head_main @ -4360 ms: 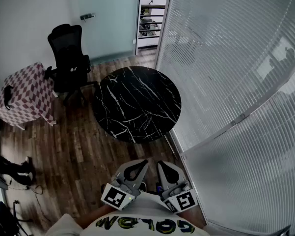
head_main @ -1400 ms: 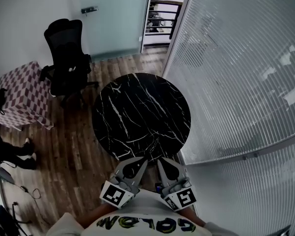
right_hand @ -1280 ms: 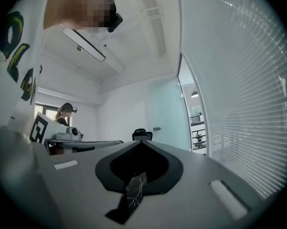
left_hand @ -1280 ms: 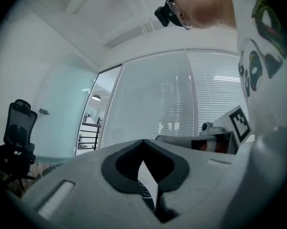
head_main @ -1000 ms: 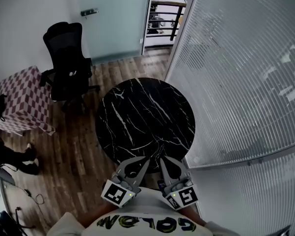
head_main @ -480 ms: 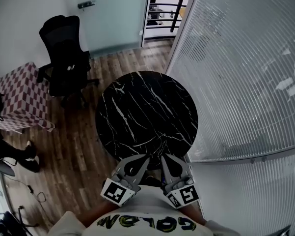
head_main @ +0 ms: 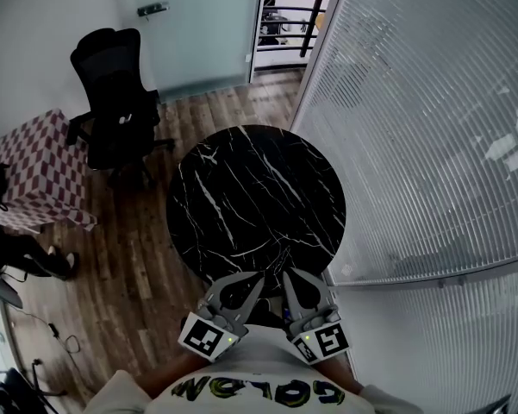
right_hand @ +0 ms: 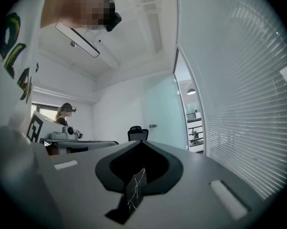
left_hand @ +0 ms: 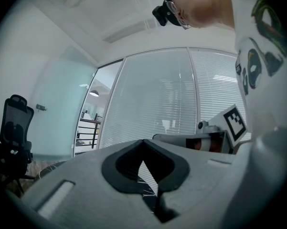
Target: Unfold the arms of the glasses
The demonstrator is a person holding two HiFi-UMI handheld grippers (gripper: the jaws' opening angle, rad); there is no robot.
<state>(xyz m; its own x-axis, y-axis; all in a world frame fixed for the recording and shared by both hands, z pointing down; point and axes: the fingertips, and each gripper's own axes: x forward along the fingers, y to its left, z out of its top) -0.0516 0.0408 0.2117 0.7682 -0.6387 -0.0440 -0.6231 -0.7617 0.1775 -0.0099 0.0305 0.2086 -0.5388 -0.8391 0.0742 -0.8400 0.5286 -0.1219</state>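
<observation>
Glasses not discernible; left gripper (head_main: 259, 277) and right gripper (head_main: 286, 276), both with jaws together, face one black table (head_main: 250, 197).

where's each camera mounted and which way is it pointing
Head view: on the person's head, looking steeply down at the marble table; left gripper, right gripper and shirt show below.
Left gripper view: on the left gripper, along its shut jaws toward the blinds; shirt and right gripper at right.
Right gripper view: on the right gripper, toward the office chair; shirt and left gripper at left.
Shared: all three see that chair.
</observation>
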